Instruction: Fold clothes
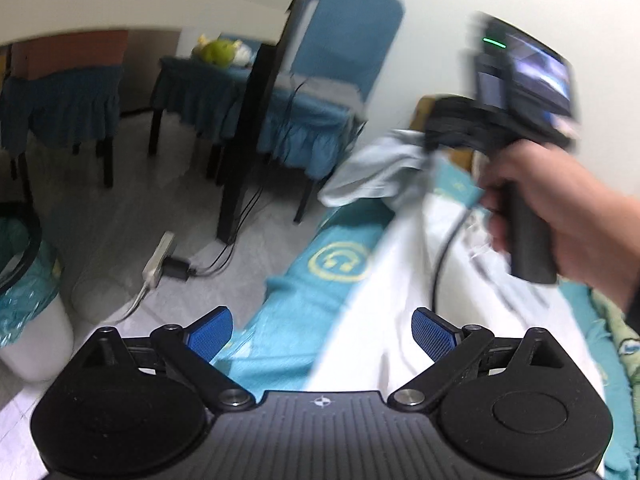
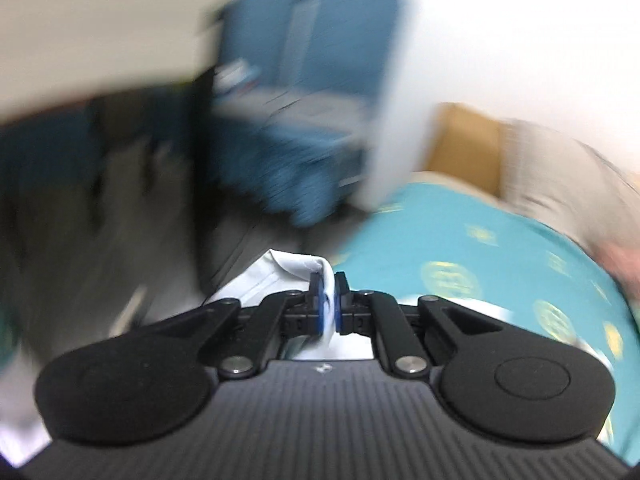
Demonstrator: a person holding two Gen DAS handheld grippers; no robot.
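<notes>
A white garment (image 1: 400, 300) lies stretched over a teal bedsheet (image 1: 304, 300) printed with yellow headphone logos. My left gripper (image 1: 322, 334) is open and empty above the garment's near edge. My right gripper (image 2: 329, 300) is shut on a fold of the white garment (image 2: 276, 276) and holds it lifted above the sheet (image 2: 460, 248). In the left wrist view the right gripper's body (image 1: 520, 120) is held in a hand, with pale cloth (image 1: 376, 168) hanging from its front. The right wrist view is motion-blurred.
Blue-covered chairs (image 1: 320, 92) and a dark table leg (image 1: 248, 140) stand on the grey floor left of the bed. A power strip with cables (image 1: 160, 260) lies on the floor. A white bin with a teal liner (image 1: 24, 304) is at far left. A cardboard box (image 2: 464, 144) is at the bed's far end.
</notes>
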